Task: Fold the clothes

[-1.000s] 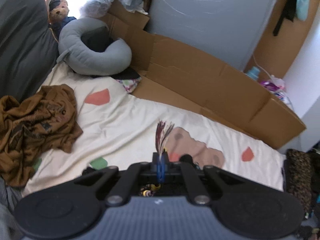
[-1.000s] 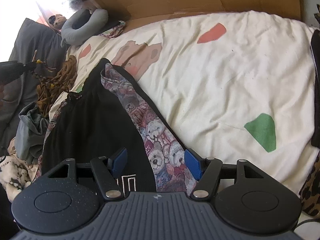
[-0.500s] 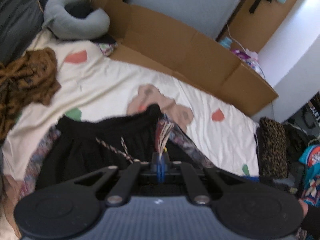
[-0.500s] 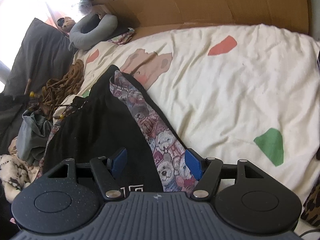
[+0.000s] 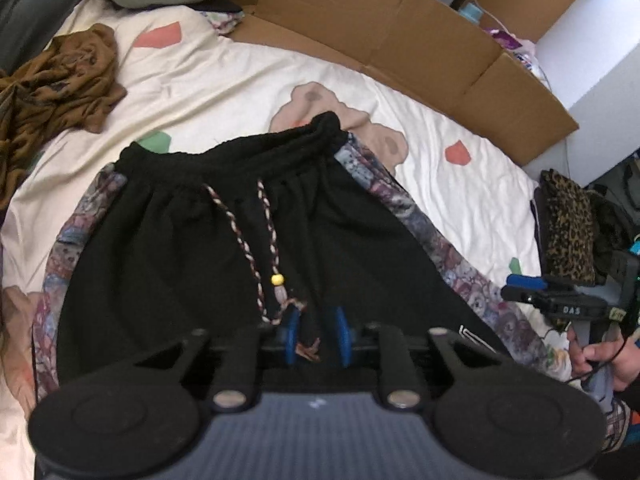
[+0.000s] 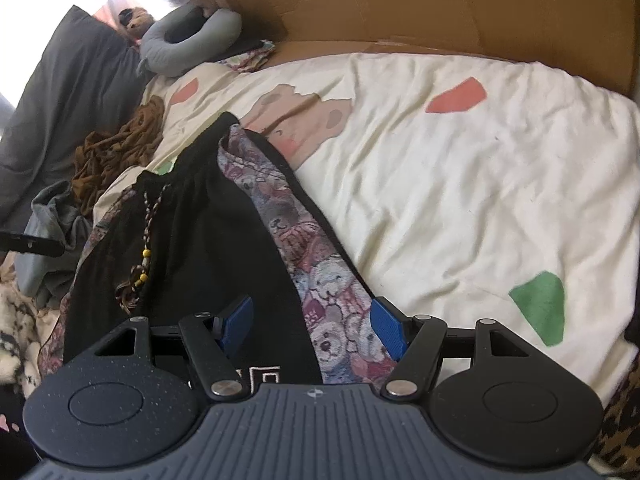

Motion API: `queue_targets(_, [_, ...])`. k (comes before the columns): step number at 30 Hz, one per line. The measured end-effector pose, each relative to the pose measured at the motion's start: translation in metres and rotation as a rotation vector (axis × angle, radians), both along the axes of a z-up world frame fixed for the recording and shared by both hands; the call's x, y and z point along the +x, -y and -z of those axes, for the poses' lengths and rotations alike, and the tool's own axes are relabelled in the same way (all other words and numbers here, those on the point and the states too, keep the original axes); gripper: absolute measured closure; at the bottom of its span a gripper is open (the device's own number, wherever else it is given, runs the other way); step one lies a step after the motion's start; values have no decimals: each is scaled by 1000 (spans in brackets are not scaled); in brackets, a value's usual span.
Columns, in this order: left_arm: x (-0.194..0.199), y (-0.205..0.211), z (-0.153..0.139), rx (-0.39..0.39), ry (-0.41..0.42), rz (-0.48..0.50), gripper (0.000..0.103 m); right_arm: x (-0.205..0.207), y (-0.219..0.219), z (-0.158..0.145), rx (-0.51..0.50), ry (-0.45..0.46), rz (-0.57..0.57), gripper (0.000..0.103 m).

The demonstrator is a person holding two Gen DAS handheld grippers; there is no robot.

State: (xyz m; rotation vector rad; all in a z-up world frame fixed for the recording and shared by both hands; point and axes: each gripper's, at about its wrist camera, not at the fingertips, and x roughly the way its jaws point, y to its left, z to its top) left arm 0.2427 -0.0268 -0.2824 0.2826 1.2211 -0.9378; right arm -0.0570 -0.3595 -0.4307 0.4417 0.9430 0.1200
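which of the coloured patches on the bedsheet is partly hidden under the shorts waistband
The green patch at the left end of the black shorts waistband. The shorts' corner overlaps its lower edge, while the red patches lie fully uncovered on the sheet.

Right gripper (image 6: 311, 326) jaws wide apart, over black shorts (image 6: 192, 240) lying on cream duvet (image 6: 460, 184). Bear-print side panel (image 6: 316, 280) between pads, untouched. Brown garment (image 6: 116, 152) crumpled beyond.

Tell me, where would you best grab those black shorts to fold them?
Probably the black shorts at the gathered waistband, by its two outer corners, coming from above. They lie flat on the bed, and the thick band bunches up, giving something to pinch.
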Motion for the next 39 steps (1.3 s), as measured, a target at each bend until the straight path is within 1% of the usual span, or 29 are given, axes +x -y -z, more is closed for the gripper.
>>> queue_targets(5, [10, -6, 1, 2, 33, -33, 79, 9, -5, -4, -12, 13, -22, 32])
queue_targets(8, [22, -12, 5, 13, 81, -71, 79, 18, -6, -7, -8, 20, -32, 32])
queue_targets(14, [56, -24, 11, 13, 168, -190, 79, 36, -5, -11, -32, 30, -46, 32])
queue_targets(21, [97, -18, 16, -10, 253, -237, 79, 59, 1, -8, -36, 29, -23, 33])
queue_targets(26, [112, -17, 28, 9, 285, -272, 79, 79, -4, -7, -43, 56, -32, 33])
queue_targets(29, [117, -19, 36, 35, 313, -332, 79, 93, -10, -9, -49, 77, -55, 34])
queue_targets(32, [121, -24, 41, 34, 298, -392, 79, 107, -14, -11, -52, 99, -66, 36])
queue_targets(35, [122, -24, 44, 43, 321, -401, 79, 121, -19, -12, -56, 124, -76, 40])
queue_targets(36, [123, -24, 45, 47, 327, -402, 79, 125, -20, -12, -58, 129, -80, 44])
queue_targets(37, [123, -25, 46, 50, 333, -403, 79, 130, -22, -13, -60, 134, -85, 46])
queue_targets(39, [125, -27, 50, 54, 331, -417, 79, 139, -26, -12, -50, 143, -90, 48])
